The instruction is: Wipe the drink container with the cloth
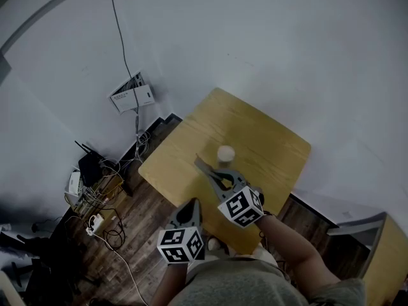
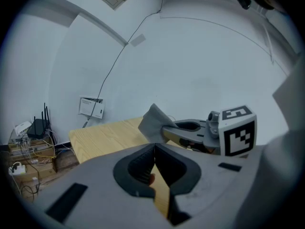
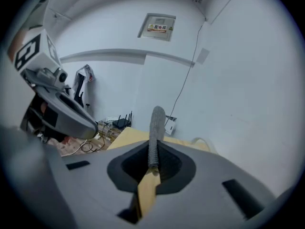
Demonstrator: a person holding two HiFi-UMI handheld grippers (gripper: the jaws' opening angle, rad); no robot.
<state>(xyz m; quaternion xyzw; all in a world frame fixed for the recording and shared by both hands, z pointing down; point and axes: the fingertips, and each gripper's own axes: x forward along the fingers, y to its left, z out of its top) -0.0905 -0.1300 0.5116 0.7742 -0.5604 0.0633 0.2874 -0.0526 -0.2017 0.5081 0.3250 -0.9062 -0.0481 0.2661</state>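
Hanging nearest the person, the left gripper (image 1: pixel 193 204) has its jaws pressed together with nothing between them, at the near edge of the wooden tabletop (image 1: pixel 271 142). Beside it and a little farther out, the right gripper (image 1: pixel 213 176) has its jaws clamped on a grey cloth (image 1: pixel 202 166), which sticks out past the tips. Just beyond the cloth, a white drink container (image 1: pixel 225 153) stands upright near the tabletop's middle; whether the two touch is unclear. Farther off, a router (image 1: pixel 89 166) and tangled cables (image 1: pixel 105 190) sit low by the wall.
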